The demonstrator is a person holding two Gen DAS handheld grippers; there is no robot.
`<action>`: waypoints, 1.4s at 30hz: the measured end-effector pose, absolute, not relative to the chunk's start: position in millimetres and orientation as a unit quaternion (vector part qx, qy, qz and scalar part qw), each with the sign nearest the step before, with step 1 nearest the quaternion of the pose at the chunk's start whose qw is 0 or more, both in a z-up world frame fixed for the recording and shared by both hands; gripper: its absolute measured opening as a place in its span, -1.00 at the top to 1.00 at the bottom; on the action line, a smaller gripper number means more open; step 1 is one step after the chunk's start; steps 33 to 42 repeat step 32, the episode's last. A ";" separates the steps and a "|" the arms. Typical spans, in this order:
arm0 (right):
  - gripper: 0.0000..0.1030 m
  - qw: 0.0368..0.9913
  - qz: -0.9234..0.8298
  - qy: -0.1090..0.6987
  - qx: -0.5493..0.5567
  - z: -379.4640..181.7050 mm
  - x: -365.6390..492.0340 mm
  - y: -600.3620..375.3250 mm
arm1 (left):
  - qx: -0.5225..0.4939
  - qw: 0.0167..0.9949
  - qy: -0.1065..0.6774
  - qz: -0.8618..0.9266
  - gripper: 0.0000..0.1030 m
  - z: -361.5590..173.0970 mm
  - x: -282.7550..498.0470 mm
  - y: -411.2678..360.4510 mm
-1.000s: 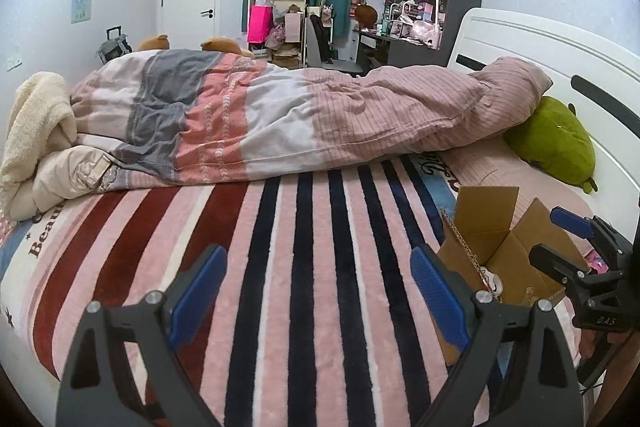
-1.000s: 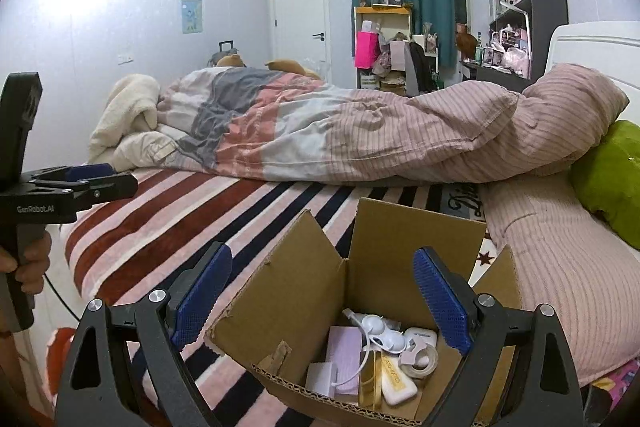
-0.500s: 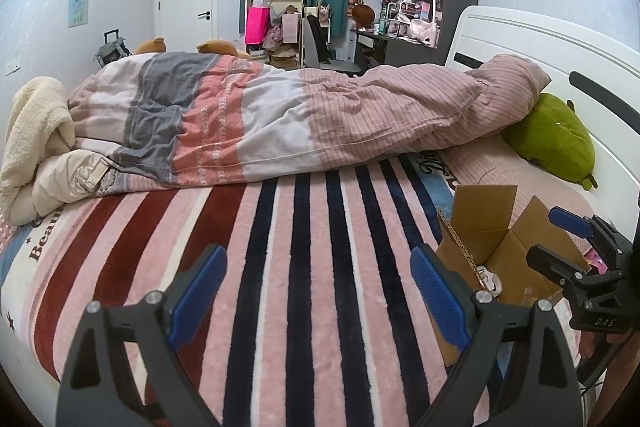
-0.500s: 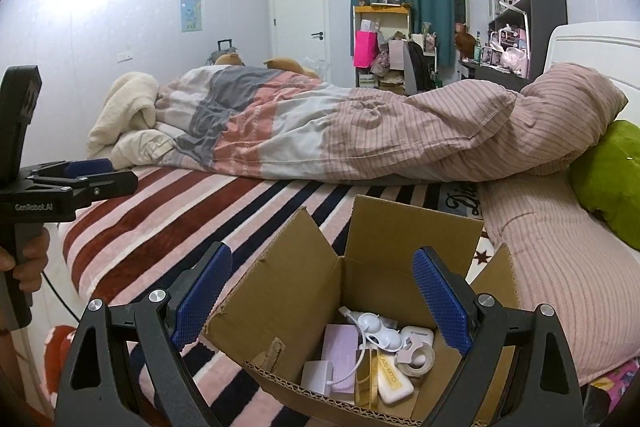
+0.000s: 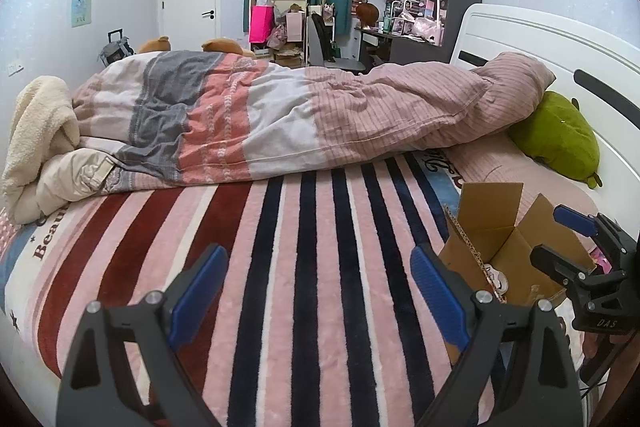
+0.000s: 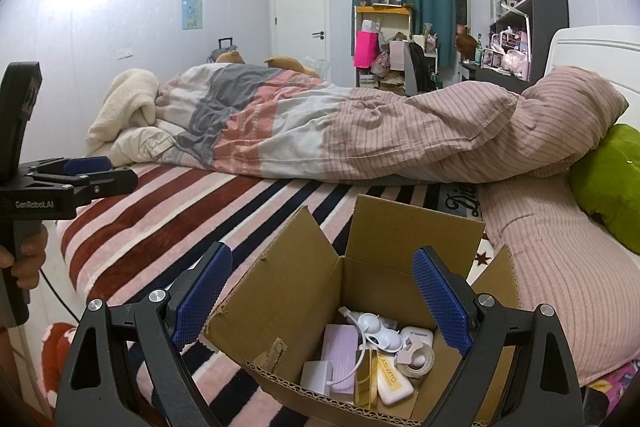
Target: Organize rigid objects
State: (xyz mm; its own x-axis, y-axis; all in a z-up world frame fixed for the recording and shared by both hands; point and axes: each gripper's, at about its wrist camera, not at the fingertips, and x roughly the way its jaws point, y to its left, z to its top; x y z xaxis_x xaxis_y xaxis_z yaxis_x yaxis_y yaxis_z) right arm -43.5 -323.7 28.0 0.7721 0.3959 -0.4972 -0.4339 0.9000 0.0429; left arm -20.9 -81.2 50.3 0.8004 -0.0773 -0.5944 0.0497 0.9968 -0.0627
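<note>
An open cardboard box (image 6: 400, 239) stands on the striped blanket near the bed's front edge, also in the left wrist view as the cardboard box (image 5: 496, 243) at the right. Inside lie a lilac box (image 6: 340, 351), a white charger with cable (image 6: 376, 331), a tape roll (image 6: 418, 361), a cream tube (image 6: 394, 383) and a small white block (image 6: 316, 377). My right gripper (image 6: 322, 293) hangs open just above the box's near side, nothing between its blue pads. My left gripper (image 5: 318, 289) is open over bare blanket, left of the box.
A rumpled duvet (image 5: 320, 115) lies across the bed behind the striped blanket (image 5: 280, 247). A green plush cushion (image 5: 560, 139) leans on the white headboard (image 5: 540, 47). A cream fleece (image 5: 36, 131) is heaped at the left. A hand (image 6: 24, 255) holds the left gripper's handle.
</note>
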 end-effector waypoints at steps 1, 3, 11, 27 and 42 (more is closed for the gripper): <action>-0.77 0.941 0.220 0.256 -0.037 28.0 -43.7 -323.5 | -0.022 0.948 0.314 -0.034 -0.78 50.3 -20.8 -81.2; -0.77 0.941 0.220 0.256 -0.038 27.7 -43.5 -323.5 | -0.023 0.948 0.315 -0.035 -0.78 50.3 -20.9 -81.2; -0.77 0.941 0.220 0.256 -0.038 27.7 -43.2 -323.2 | -0.023 0.948 0.315 -0.033 -0.78 50.2 -21.9 -80.3; -0.77 0.939 0.225 0.258 -0.036 22.6 -38.2 -328.6 | -0.022 0.948 0.315 -0.035 -0.78 49.3 -22.7 -80.2; -0.77 0.939 0.226 0.258 -0.036 22.4 -37.0 -329.6 | -0.021 0.948 0.314 -0.040 -0.78 50.1 -23.7 -80.4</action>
